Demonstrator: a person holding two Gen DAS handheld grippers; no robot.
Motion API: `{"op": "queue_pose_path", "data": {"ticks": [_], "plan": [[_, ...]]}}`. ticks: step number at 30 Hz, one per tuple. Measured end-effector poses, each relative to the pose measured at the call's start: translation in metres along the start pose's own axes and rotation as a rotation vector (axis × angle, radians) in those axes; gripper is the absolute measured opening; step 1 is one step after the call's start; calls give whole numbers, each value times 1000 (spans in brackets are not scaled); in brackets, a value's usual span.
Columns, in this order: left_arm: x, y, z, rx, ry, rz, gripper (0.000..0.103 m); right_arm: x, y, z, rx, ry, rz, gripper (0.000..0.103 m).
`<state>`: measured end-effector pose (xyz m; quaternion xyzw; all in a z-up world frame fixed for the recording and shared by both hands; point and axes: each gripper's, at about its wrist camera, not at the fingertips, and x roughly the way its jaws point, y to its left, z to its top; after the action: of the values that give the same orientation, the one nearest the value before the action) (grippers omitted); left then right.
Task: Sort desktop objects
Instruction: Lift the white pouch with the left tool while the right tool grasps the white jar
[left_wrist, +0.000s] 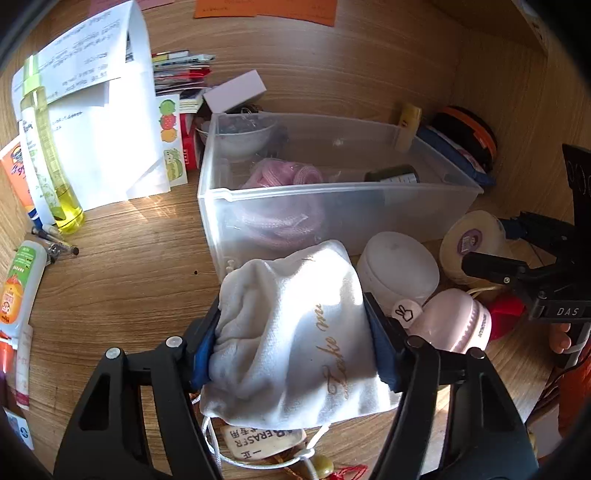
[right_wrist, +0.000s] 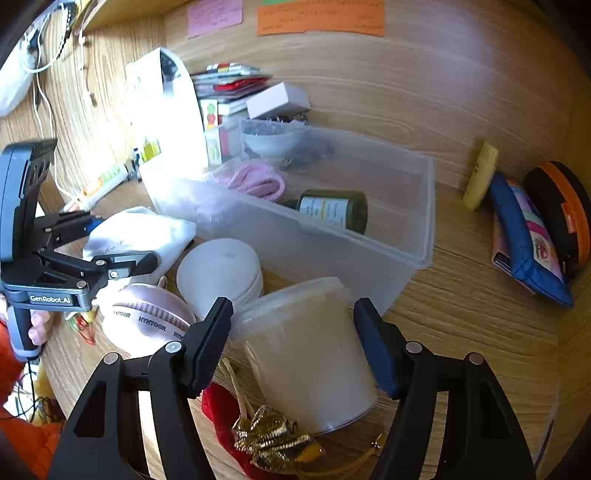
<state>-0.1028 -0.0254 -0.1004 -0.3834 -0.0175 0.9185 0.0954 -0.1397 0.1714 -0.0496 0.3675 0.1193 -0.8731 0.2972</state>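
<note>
While my left gripper (left_wrist: 295, 343) jaws pinch the soft, light white pouch (left_wrist: 295, 332) on the counter (left_wrist: 129, 277) beside the clear bin (left_wrist: 332, 206), it crumples: grip mid-body. Right gripper (right_wrist: 295, 345) jaws flank the slick tub (right_wrist: 306, 354), contact unclear.

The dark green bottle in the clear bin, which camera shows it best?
The right wrist view: the green bottle lies on its side in the clear bin with its label facing the camera. The left wrist view shows only its dark top edge above the frosted bin wall.
</note>
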Motion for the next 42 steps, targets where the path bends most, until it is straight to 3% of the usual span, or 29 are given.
{"op": "queue_pose_path", "data": {"ticks": [8, 9, 11, 13, 14, 16, 18, 21, 25, 32, 34, 42], "plan": [[-11, -1, 1, -26, -72, 7, 63, -24, -6, 3, 48, -73, 64, 63], [-13, 0, 2, -27, -80, 1, 63, -25, -5, 4, 51, -80, 42, 42], [-18, -2, 3, -29, -93, -7, 63, -30, -9, 7, 59, -83, 62, 25], [-23, -4, 6, -28, -108, -16, 63, -37, -14, 10, 88, -86, 159, 23], [-25, -5, 7, -27, -117, -17, 63, -39, -13, 11, 83, -85, 157, 23], [-29, -5, 9, -25, -133, -19, 63, -42, -6, 11, 45, -83, 66, 30], [-28, -5, 9, -31, -133, -21, 63, -41, 0, 6, 17, -75, 37, 60], [-21, -5, 6, -36, -112, -22, 63, -39, 10, -5, -32, -82, 17, 73], [-13, -4, 2, -46, -88, -24, 63, -25, 28, -15, -112, -43, -50, 73], [-10, 4, -2, -77, -75, -34, 63, -10, 9, -18, -45, 23, 22, 71], [-13, 4, -1, -80, -88, -32, 63, -10, 5, -16, -8, 21, 73, 65], [-32, -1, 8, -75, -151, -28, 63, -31, 5, -9, 4, -43, 42, 62]]}}
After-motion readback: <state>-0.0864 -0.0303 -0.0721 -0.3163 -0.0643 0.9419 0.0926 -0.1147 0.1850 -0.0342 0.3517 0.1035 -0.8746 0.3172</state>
